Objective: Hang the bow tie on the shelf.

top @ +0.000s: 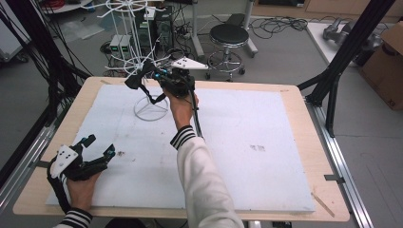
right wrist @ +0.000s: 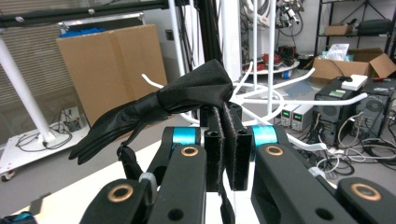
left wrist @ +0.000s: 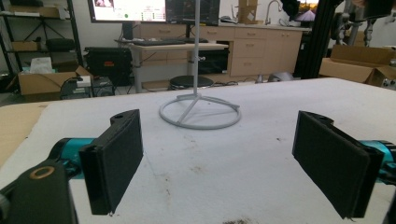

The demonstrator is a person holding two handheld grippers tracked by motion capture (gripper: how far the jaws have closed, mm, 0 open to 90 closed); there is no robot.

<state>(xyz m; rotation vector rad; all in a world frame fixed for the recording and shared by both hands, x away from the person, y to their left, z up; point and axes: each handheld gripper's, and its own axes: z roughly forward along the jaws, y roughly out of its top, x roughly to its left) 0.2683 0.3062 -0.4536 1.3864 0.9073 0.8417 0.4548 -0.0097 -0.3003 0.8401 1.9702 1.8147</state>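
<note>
A wooden surface (top: pixel 304 156) topped with a white mat (top: pixel 247 142) is seen in a cluttered workshop, with a black stool (top: pixel 229 35) and cardboard boxes (top: pixel 387 61) behind it and a white wire rack (top: pixel 142 61) stood at the mat's far side. A black bow tie (right wrist: pixel 159 109), glossy and pinched at its knot with a strap dangling, is held up beside the rack's hooks, clamped in the right tongs (right wrist: pixel 228 140). The left tongs (top: pixel 97 147) are kept wide apart and bare, low at the mat's near left corner.
</note>
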